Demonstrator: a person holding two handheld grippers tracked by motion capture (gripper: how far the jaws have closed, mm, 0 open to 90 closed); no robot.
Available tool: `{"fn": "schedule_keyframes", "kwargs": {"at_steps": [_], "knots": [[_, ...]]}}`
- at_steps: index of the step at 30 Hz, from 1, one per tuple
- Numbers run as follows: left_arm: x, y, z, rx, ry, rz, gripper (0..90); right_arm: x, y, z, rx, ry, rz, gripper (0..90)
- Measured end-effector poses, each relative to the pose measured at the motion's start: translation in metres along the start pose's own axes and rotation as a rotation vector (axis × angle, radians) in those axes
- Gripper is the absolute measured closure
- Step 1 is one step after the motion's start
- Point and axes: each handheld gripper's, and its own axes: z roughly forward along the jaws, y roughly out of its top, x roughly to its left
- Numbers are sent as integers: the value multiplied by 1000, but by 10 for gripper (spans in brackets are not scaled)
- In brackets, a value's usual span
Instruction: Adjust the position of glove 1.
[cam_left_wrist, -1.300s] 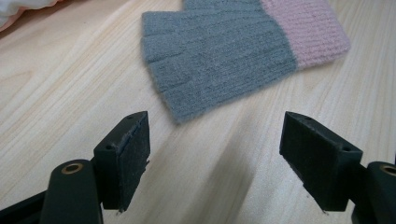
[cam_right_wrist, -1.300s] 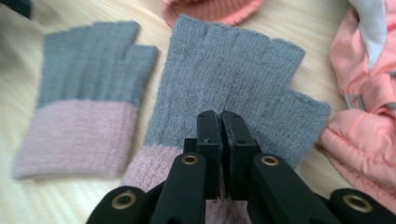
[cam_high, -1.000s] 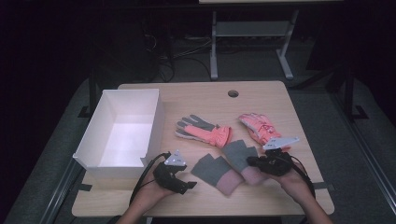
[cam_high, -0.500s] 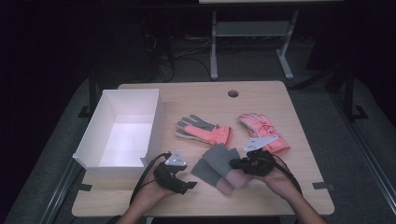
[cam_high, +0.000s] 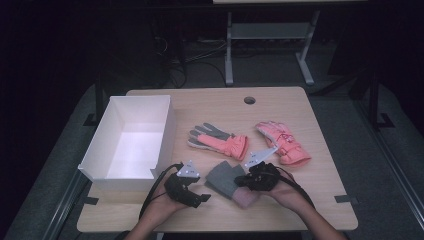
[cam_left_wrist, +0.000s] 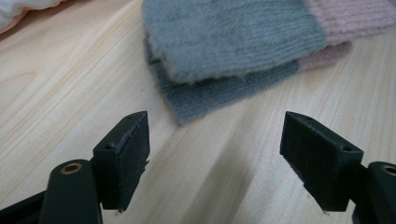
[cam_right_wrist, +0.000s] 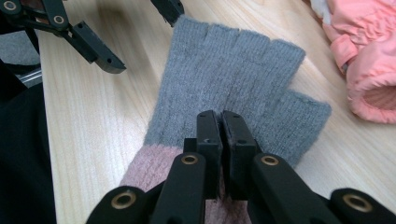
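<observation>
High view first: grey gloves lie between your two grippers

High view: the grey gloves (cam_high: 226, 178) sit near the surface's front edge, your right gripper (cam_high: 245, 181) on them and your left gripper (cam_high: 204, 198) just beside, toward the front-left corner.

Left gripper view: your jaws are spread with nothing between them; the stacked gloves (cam_left_wrist: 233, 51) lie ahead, long axis running crosswise.

Right gripper view: your jaws are pressed together, pinching the top glove (cam_right_wrist: 233, 88), finger ends pointing toward the left gripper (cam_right_wrist: 135, 32).
</observation>
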Motion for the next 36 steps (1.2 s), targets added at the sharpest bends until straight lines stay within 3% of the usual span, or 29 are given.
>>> {"fn": "schedule_keyframes", "kwargs": {"at_steps": [9, 12, 14, 16, 19, 21, 26, 31, 36], "knots": [[0, 0, 0, 1, 2, 4, 238, 0, -1, 13, 39, -2, -14, 858], [-1, 1, -2, -6, 6, -11, 266, 0, -3, 16, 38, -1, 4, 789], [-2, 2, -5, -15, 12, -13, 348, 0, -3, 10, 10, -10, 7, 734], [-3, 4, -7, -30, 6, -27, 496, -2, -4, 1, -26, -32, 25, 728], [-3, 9, -11, -44, -2, -39, 747, -9, -8, -13, -47, -71, 47, 881], [-5, 13, -11, -44, -7, -41, 896, -15, -14, -21, -42, -99, 49, 900], [-11, 25, -2, -26, -11, -46, 897, -24, -36, -33, -10, -125, 74, 900], [-15, 38, 13, -3, -8, -29, 897, -22, -52, -31, 31, -125, 69, 900], [-15, 42, 26, 27, -7, -27, 897, -19, -49, -24, 42, -110, 56, 900]]}}
